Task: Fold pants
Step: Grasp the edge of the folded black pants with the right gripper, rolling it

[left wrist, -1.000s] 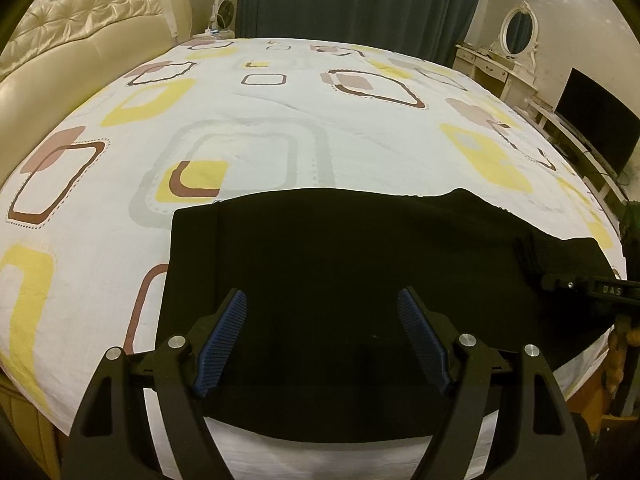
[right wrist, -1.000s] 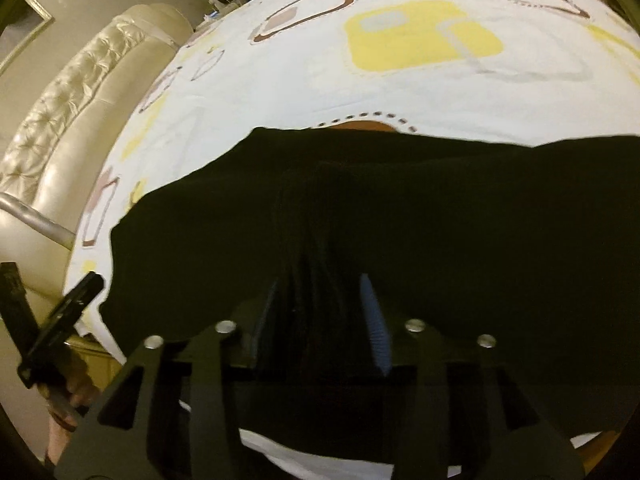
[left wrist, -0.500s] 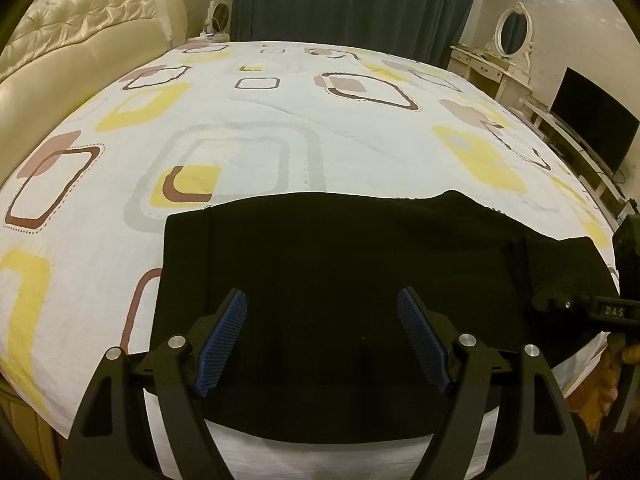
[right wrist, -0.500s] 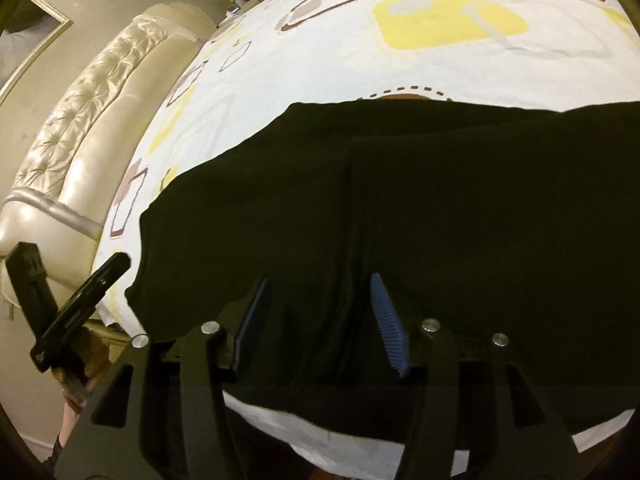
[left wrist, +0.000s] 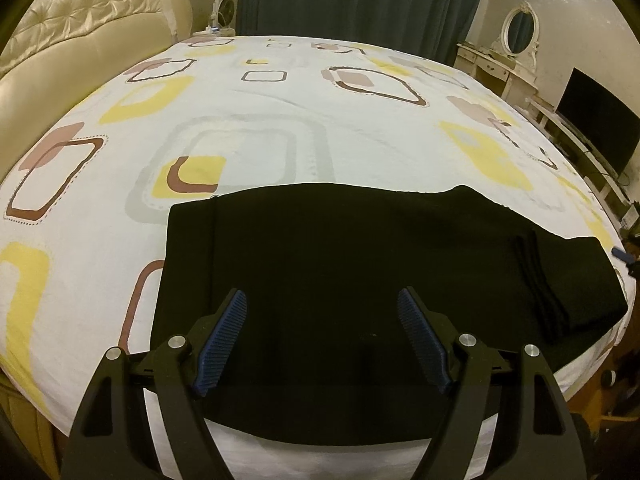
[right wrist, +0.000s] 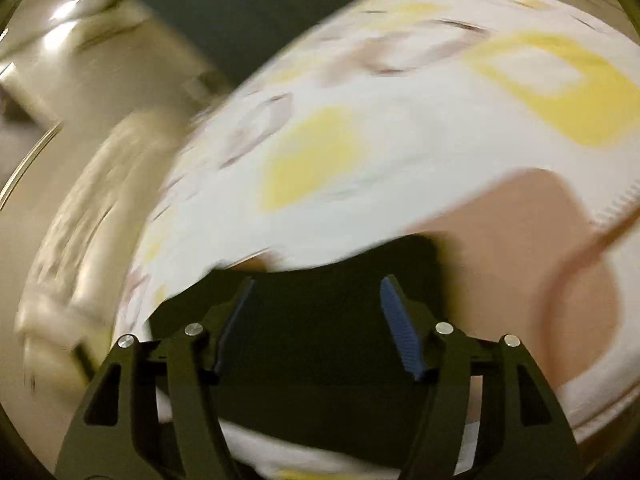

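— Black pants (left wrist: 360,280) lie flat at the bed's (left wrist: 280,128) six-o'clock edge; what changed?
— My right gripper (right wrist: 316,320) let go the cloth, jaws opening, nothing between. Left gripper (left wrist: 322,340) still hovers apart over them.

Open, flat bedsheet (left wrist: 320,120) beyond the far edge of the black pants (left wrist: 360,272) and to their left. Blocked far left by the padded headboard (left wrist: 80,40); far right by the dresser (left wrist: 500,64) and television (left wrist: 596,124).
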